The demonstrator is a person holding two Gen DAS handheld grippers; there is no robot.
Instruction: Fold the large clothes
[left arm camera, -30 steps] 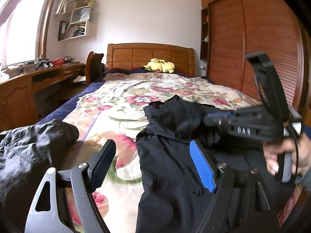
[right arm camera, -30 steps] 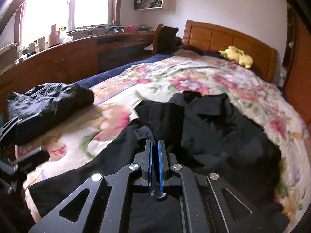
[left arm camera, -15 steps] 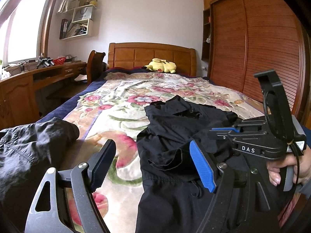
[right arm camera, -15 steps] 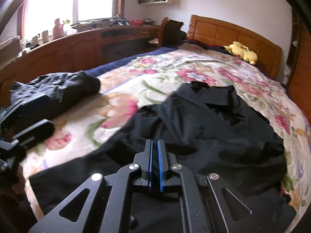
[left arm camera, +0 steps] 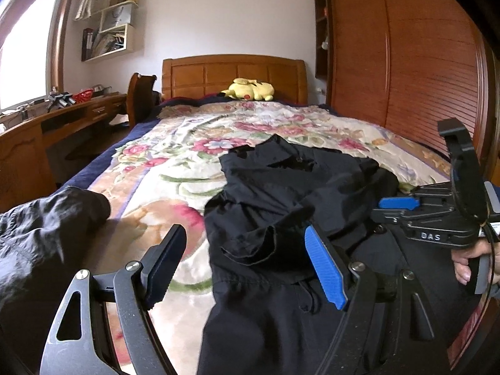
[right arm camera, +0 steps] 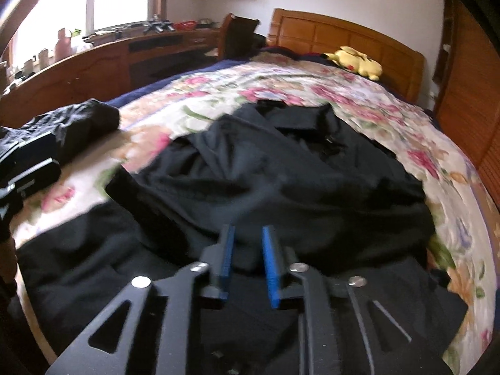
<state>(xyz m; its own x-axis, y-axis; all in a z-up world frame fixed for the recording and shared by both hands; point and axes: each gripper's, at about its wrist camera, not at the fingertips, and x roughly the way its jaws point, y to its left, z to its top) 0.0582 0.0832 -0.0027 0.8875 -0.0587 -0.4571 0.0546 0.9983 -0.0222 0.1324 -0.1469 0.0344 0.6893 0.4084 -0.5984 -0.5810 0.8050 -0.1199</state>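
Bedroom w/ a wooden bed: floral bedspread [left arm camera: 187, 156] covers it, wood headboard [left arm camera: 234, 75] at the far end, yellow plush toy [left arm camera: 250, 90] lying just in front of it. Long wooden desk [left arm camera: 47, 125] runs along the left wall under a bright window, chair [left arm camera: 137, 93] pulled up near the head of the bed, slatted wardrobe doors [left arm camera: 422, 78] on the right side.

Black garment [left arm camera: 281, 206] lies spread over the near-middle of the bedspread, collar end toward the headboard, rumpled, w/ one fold of fabric bunched up on top. Its lower part reaches the near edge of the bed. A 2nd dark garment [left arm camera: 40, 237] sits in a heap at the near left corner, apart from the first.

Left gripper [left arm camera: 247, 265] hovers low over the near left edge of the black garment, jaws spread wide, nothing between them; blue pad on one finger faces in, over the cloth.

Right gripper [right arm camera: 247, 259] is over the garment's near part, jaws parted a little, a gap showing between the blue pads, no fabric visibly clamped. Right-wrist view is motion-blurred, so whether the tips touch the cloth can't be told. From the left-wrist view the right gripper sits at the garment's right side, a hand [left arm camera: 468, 256] on its handle.
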